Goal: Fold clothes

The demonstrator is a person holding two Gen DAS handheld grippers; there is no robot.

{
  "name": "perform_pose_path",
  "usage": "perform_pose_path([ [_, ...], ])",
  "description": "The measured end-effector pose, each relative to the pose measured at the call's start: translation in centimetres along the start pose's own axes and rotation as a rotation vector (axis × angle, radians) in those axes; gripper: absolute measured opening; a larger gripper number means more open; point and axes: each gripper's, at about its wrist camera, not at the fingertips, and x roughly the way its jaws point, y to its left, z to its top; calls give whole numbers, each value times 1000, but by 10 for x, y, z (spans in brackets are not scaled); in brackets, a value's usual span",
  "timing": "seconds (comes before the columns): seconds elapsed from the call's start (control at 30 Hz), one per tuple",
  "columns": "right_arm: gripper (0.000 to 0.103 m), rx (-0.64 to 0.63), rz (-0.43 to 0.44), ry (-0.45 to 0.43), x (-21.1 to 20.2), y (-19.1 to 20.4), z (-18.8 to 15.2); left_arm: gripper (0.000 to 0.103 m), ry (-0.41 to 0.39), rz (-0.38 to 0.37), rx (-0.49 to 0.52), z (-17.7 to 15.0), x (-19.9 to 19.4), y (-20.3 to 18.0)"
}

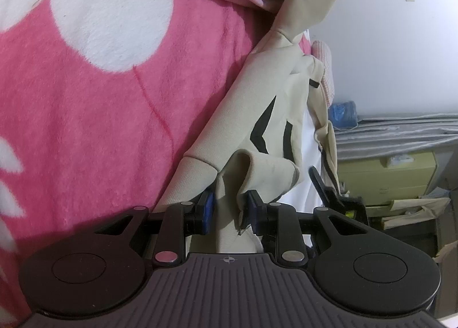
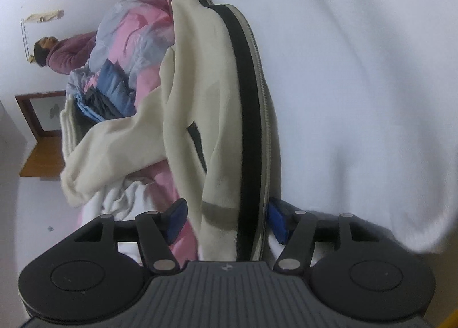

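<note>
A cream jacket (image 1: 237, 116) with black markings lies along the edge of a pink fleece blanket (image 1: 100, 116). My left gripper (image 1: 229, 209) is shut on a bunched fold of the jacket's hem, with cream cloth pinched between its blue pads. In the right wrist view the same jacket (image 2: 194, 93) hangs lengthwise, and a black stripe (image 2: 249, 116) runs beside its zipper. My right gripper (image 2: 227, 220) stands open around the jacket's lower edge. The right pad is at the zipper side, and a gap shows between the left pad and the cloth.
A white sheet (image 2: 357, 84) fills the right side. A heap of pink, blue and dark clothes (image 2: 120, 76) lies further back, with a person in a purple top (image 2: 68, 53) behind it. A yellow-green cabinet (image 1: 386, 176) and grey striped cloth (image 1: 400, 133) stand beside the bed.
</note>
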Motion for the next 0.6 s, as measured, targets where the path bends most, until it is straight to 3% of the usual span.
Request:
perform_pose_path([
  [0.13, 61, 65, 77, 9, -11, -4, 0, 26, 2, 7, 26, -1, -1, -3],
  [0.27, 47, 81, 112, -1, -24, -7, -2, 26, -2, 31, 131, -5, -3, -14],
  [0.47, 33, 55, 151, -3, -27, -3, -1, 28, -4, 115, 412, -22, -5, -42],
  [0.53, 31, 40, 140, 19, -21, -2, -2, 29, -2, 144, 507, -30, -4, -50],
  [0.6, 23, 24, 118, 47, -15, -3, -4, 30, 1, 170, 574, -37, -1, -56],
])
